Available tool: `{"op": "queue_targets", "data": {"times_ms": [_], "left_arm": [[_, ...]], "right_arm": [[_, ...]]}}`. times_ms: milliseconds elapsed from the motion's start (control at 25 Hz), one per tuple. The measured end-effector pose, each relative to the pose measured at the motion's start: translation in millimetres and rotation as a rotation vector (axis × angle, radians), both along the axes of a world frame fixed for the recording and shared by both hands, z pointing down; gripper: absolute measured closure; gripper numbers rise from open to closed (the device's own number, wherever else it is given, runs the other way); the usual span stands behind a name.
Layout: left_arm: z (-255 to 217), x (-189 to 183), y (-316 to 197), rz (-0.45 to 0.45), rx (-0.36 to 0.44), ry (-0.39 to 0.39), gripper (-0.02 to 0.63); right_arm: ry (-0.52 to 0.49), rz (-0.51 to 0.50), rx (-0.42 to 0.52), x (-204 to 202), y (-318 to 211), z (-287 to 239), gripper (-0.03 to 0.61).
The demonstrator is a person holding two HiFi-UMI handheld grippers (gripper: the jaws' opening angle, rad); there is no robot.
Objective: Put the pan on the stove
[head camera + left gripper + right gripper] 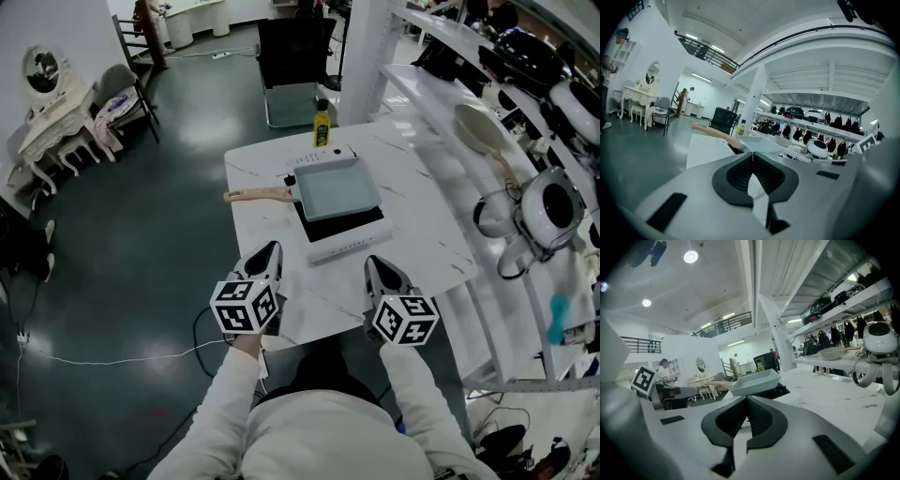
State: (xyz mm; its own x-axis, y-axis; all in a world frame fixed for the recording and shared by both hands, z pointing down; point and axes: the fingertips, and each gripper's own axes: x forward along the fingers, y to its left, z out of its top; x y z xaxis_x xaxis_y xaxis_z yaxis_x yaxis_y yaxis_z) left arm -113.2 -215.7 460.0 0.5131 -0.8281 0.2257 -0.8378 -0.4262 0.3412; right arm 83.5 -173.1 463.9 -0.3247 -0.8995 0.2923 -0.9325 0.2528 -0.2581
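Head view, read left to right. The wooden handle (258, 195) of the pan (336, 186) sticks out to the left over bare tabletop (427, 239), so the pan's long axis runs across your body, not toward you. Your left tongs (266, 251) hover at the near edge of the tabletop, tips pressed together with nothing between them. The handle's free end lies ahead of them and slightly to the left, well apart. The square pan body sits on the black glass of the white stove (349, 242), shifted toward the stove's far left corner, so a strip of glass shows on the near side. A yellow bottle (322, 124) stands beyond the stove at the far edge. Your right tongs (384, 270), likewise closed and empty, hover near the stove's near right corner, with the pan body ahead and to their left. The left gripper view and right gripper view each show the tips meeting on air, the pan beyond them. Judgement: the pan appears already placed. Should you re-seat it, the left tongs are nearer the handle. You would need to open them first and close across the handle's length.
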Motion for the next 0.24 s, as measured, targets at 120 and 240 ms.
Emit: {"op": "queue_targets", "data": {"times_ms": [120,240], "left_arm": [[-0.5,-1.3,1.1,0.003,0.000,-0.001,0.591],[-0.8,-4.0,1.4,0.004,-0.003,0.001,0.591]], "right_arm": [[0.003,0.003,-0.002,-1.0,1.8,0.4,0.552],[0.003,0.001,-0.005,-3.4,2.7,0.6,0.552]]}}
